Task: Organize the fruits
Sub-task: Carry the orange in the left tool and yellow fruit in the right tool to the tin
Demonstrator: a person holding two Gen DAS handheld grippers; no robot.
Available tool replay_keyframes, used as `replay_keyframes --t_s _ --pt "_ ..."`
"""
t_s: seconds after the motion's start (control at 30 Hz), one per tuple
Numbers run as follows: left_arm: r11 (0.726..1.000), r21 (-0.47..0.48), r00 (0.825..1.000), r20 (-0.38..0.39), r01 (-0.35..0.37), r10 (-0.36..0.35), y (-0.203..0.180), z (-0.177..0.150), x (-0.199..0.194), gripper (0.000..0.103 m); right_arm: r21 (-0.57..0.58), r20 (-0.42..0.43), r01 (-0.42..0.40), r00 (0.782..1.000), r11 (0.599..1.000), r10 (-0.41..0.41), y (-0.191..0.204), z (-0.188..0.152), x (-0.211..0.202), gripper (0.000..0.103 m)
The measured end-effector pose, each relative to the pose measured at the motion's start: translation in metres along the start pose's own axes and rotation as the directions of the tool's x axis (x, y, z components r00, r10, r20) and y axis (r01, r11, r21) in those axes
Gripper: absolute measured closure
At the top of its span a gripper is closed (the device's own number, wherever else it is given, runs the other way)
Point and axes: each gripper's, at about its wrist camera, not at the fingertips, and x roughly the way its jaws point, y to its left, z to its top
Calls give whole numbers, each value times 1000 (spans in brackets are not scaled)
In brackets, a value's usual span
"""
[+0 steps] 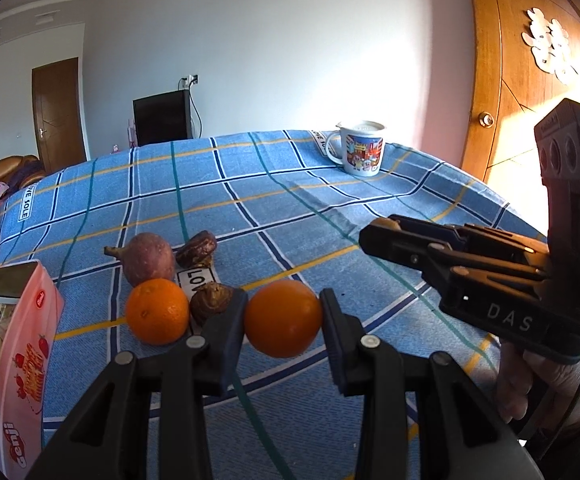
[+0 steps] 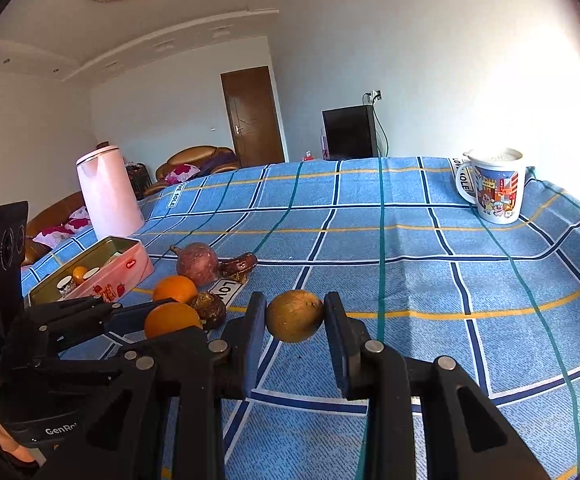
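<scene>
An orange [image 1: 283, 319] sits pinched between two black pads on the blue checked cloth. A second orange [image 1: 157, 309] lies just left of it, a wrinkled brown fruit [image 1: 211, 301] between them. Behind are a round purplish passion fruit [image 1: 146, 258] and another shrivelled brown one [image 1: 197, 249]. A dull yellow-brown round fruit [image 2: 295, 315] is clamped likewise. The pink tin [image 2: 130, 268] lies open, holding a small orange fruit [image 2: 79, 273].

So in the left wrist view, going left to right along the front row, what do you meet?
Pink tin → loose orange → wrinkled brown fruit → orange clamped in the left gripper → right gripper.
</scene>
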Motion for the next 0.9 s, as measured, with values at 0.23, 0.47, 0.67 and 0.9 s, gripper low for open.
replay_keyframes --t_s 0.23,0.47,0.67,0.9 --pt "1000 13 999 47 -16 15 -2 -1 -7 65 -12 39 4 999 1000 -4 2 -1 -6 72" --pt "1000 19 996 85 -21 20 -3 -2 -14 65 -24 74 7 997 1000 -5 4 -3 -11 72" --pt "1000 18 994 110 -24 22 -3 -3 -18 65 -35 99 6 995 999 -3 6 -4 -15 72" --pt "999 25 987 152 -47 42 -5 -5 -26 65 -51 147 8 989 999 0 8 -6 -23 72"
